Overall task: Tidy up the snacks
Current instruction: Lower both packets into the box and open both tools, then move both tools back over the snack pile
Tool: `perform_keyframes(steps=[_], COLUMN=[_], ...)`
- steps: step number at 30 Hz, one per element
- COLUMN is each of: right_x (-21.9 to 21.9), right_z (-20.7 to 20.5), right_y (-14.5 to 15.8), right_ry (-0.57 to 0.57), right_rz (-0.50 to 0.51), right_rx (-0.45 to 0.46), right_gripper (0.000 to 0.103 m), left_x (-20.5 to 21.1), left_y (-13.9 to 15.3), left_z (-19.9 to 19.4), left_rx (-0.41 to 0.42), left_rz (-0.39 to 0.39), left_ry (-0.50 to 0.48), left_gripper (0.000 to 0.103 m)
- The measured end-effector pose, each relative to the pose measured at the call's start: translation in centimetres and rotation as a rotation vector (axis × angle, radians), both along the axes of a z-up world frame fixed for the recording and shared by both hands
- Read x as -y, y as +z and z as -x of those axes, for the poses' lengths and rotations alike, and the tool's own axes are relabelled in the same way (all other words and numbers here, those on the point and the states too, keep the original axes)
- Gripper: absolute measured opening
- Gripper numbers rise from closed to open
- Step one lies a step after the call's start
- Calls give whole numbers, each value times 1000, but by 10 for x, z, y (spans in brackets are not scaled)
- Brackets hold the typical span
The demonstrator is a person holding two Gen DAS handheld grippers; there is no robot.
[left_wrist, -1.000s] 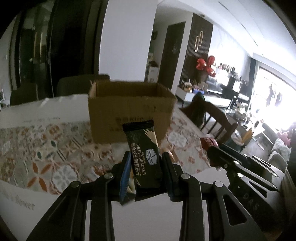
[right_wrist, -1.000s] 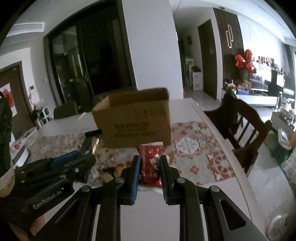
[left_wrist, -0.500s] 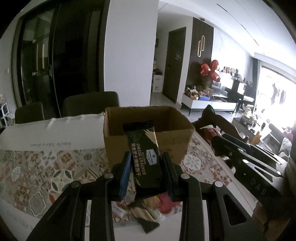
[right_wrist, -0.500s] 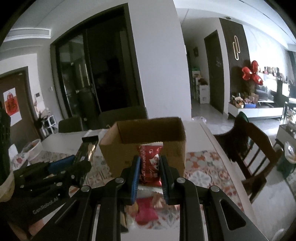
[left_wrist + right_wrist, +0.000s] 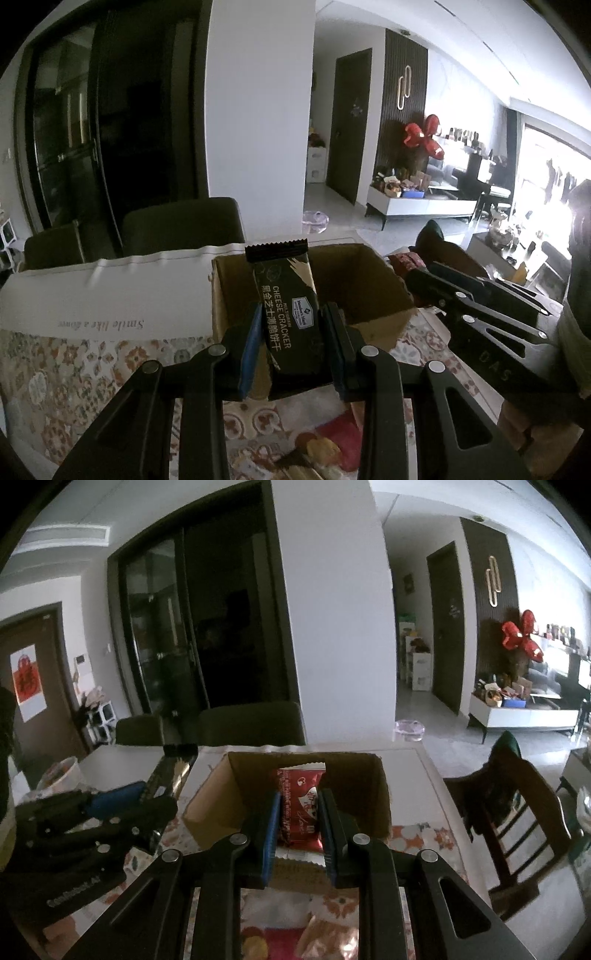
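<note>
Here, the left gripper (image 5: 291, 341) was clenched on an upright black cheese cracker packet (image 5: 286, 306), the open cardboard box (image 5: 373, 295) at twelve o'clock behind it. The right gripper (image 5: 297, 825) clamped a red snack packet (image 5: 300, 805) before the same box; loose snacks (image 5: 325, 936) lay at six o'clock on the patterned tablecloth (image 5: 74, 373).

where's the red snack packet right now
In the right wrist view, the red snack packet is clamped upright in the right gripper, in front of the open cardboard box.

Both tools (image 5: 291, 347) (image 5: 297, 819) clamped; angled downward
</note>
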State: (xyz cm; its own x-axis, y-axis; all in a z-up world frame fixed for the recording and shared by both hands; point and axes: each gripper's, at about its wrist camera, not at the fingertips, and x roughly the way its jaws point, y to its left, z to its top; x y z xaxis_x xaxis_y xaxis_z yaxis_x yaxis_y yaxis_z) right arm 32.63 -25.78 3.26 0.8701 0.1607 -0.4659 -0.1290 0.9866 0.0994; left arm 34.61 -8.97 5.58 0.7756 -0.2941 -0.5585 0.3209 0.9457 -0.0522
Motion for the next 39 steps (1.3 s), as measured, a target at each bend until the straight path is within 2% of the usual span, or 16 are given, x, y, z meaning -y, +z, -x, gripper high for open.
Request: perform_keyframes(steps=[6,17,19,20,21,22,23,26,29,33,39], right_x=[4,11,12,12,12,12,13,12,10,8,3], right_z=[-39,-91,-97,-98,-99,-101,-100,-94,-82,-61,-26], right_y=[-6,-29,-32,-33,-35,-35,-35,-34,-31,-24,-17], right_ry=[22,19,9,6,3,-7,-19,-37,-49,-64,-67], right_rz=[21,34,34,35,37,37,37,56,69,80,74], right_rx=[-58,-172,-180,-183,-189,-192,-179,-164,-143,-102,-64], right_gripper=[22,22,23,27,41,48,52,52,52,62,62], left_x=[6,16,15,15,14,14,13,11,8,3,-10], left_y=[-4,-31,-36,-37,-38,-38,-37,-33,-27,-17,-9], left_z=[-37,-93,-97,-97,-96,-95,-94,-83,-70,-44,-9], left_rx=[-64,-188,-205,-206,-201,-193,-182,-149,-108,-51,10], left_rz=[2,5,2,-1,-6,-11,-18,-45,-67,-90,-112], left_ry=[-10,-10,-7,-4,-3,0,6,9,27,43,43], left_gripper=[33,33,39,44,55,61,61,61,68,78,80])
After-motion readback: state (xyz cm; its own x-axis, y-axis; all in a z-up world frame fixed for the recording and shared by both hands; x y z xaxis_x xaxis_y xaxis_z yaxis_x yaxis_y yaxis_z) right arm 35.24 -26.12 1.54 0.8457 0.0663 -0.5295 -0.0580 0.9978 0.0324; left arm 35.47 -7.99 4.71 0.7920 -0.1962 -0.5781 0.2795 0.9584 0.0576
